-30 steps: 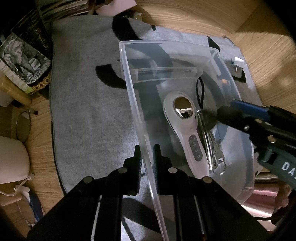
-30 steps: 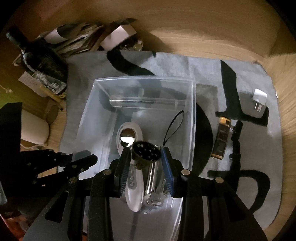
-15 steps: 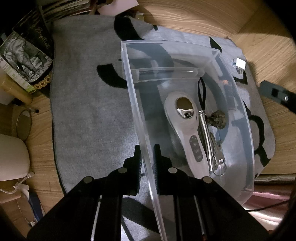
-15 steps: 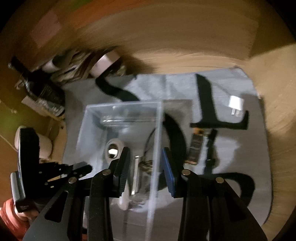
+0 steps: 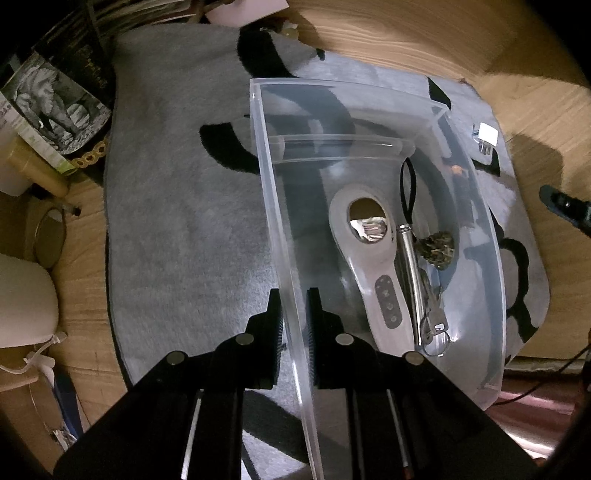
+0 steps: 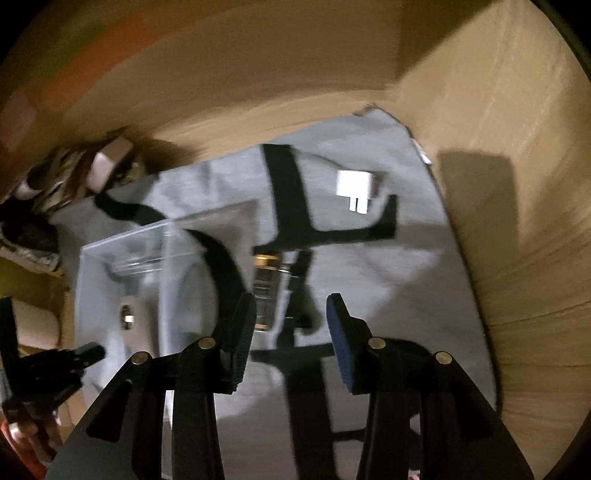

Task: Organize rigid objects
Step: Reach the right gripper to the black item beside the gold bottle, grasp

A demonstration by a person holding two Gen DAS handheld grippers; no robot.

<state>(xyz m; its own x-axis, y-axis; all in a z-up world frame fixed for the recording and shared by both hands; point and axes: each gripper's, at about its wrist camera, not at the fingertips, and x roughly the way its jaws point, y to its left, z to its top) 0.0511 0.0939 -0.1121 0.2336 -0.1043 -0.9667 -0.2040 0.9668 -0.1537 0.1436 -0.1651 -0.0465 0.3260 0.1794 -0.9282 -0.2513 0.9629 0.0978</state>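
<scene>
Clear plastic forms the bin [image 5: 369, 110], which is set on a grey mat [image 5: 177, 221] patterned with black shapes, laid over a wooden surface [image 5: 406, 33]. The near left wall of the bin is clamped between the fingers of the left gripper [image 5: 294, 314], one finger outside the wall and one inside.

Inside the bin, a white handheld device [image 5: 373, 266] with a shiny oval head and a row of buttons is laid lengthwise. Just beside it, on its right, a slim metal tube [image 5: 412, 273] with a black loop strap [image 5: 408, 181] is seen, with keys on a ring [image 5: 434, 328] at its near end. A dark, lumpy object [image 5: 437, 247] is lying against the tube on its right.

In the blurred right wrist view, the right gripper [image 6: 291, 321] is held above the mat to the right of the bin, outside it. Its fingers are parted and have just been opening; nothing is held between them. Beyond them on the mat, a gold-and-dark rectangular object [image 6: 264, 280] and a black slender item [image 6: 295, 269] are lying side by side. Farther off, a white plug adapter [image 6: 356, 186] is resting on the mat.
</scene>
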